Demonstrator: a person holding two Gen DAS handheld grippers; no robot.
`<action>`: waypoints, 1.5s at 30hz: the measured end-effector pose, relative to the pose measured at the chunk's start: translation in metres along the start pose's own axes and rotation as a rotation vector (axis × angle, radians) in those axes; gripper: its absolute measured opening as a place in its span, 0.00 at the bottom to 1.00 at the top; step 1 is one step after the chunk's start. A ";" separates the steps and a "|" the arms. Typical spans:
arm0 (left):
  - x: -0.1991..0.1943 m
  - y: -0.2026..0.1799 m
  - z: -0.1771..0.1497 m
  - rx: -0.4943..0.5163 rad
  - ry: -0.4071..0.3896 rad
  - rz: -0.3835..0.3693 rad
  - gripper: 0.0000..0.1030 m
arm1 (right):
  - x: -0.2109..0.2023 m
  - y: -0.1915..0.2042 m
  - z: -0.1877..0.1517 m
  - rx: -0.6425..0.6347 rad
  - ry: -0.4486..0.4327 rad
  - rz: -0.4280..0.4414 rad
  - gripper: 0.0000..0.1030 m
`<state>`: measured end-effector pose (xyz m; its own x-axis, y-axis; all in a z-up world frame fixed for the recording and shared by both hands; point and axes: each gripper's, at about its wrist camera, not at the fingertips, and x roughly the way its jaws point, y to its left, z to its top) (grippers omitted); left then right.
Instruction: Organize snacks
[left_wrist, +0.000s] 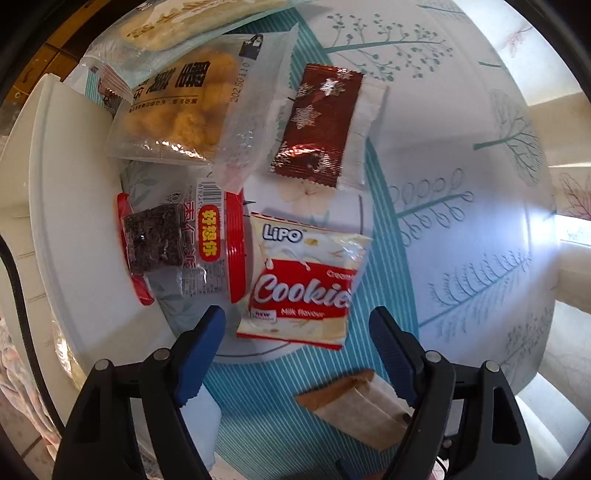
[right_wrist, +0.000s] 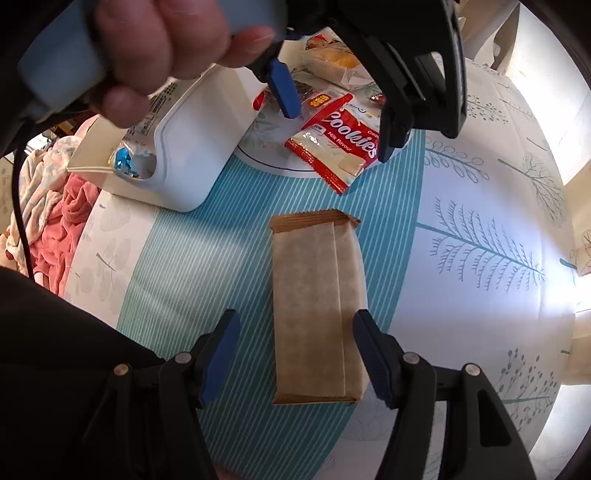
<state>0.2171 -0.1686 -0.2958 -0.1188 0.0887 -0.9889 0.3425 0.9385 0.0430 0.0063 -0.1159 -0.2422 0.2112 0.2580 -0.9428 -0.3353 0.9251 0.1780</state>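
Observation:
My left gripper (left_wrist: 297, 332) is open, hovering over a red-and-white Lipo cookies packet (left_wrist: 303, 284) that lies on the tablecloth. Beyond it lie a red-capped clear snack packet (left_wrist: 184, 243), a brown snowflake packet (left_wrist: 317, 125) and a clear bag of yellow puffs (left_wrist: 184, 110). My right gripper (right_wrist: 295, 350) is open, its fingers on either side of a tan paper-wrapped bar (right_wrist: 316, 310) lying flat on the cloth. The left gripper (right_wrist: 332, 110) and the cookies packet (right_wrist: 340, 144) also show in the right wrist view. The tan bar shows in the left wrist view (left_wrist: 358, 410).
A white bin (right_wrist: 192, 147) stands at the table's left edge, also in the left wrist view (left_wrist: 74, 221), with a blue-wrapped item (right_wrist: 123, 162) by it. A tablecloth with teal stripes (right_wrist: 184, 277) covers the table. Pink cloth (right_wrist: 62, 214) lies beyond the edge.

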 end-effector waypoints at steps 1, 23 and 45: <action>0.003 0.000 0.001 -0.003 -0.001 0.015 0.74 | 0.001 0.000 0.000 -0.004 -0.001 -0.004 0.62; 0.015 -0.003 0.024 -0.072 -0.024 -0.062 0.44 | 0.018 -0.015 0.014 0.008 0.109 -0.044 0.52; -0.089 0.052 -0.030 -0.169 -0.143 -0.210 0.44 | -0.003 -0.074 0.020 0.340 0.308 0.025 0.51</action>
<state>0.2174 -0.1175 -0.2011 -0.0343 -0.1497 -0.9881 0.1629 0.9747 -0.1533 0.0485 -0.1798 -0.2472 -0.0931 0.2343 -0.9677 -0.0058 0.9718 0.2358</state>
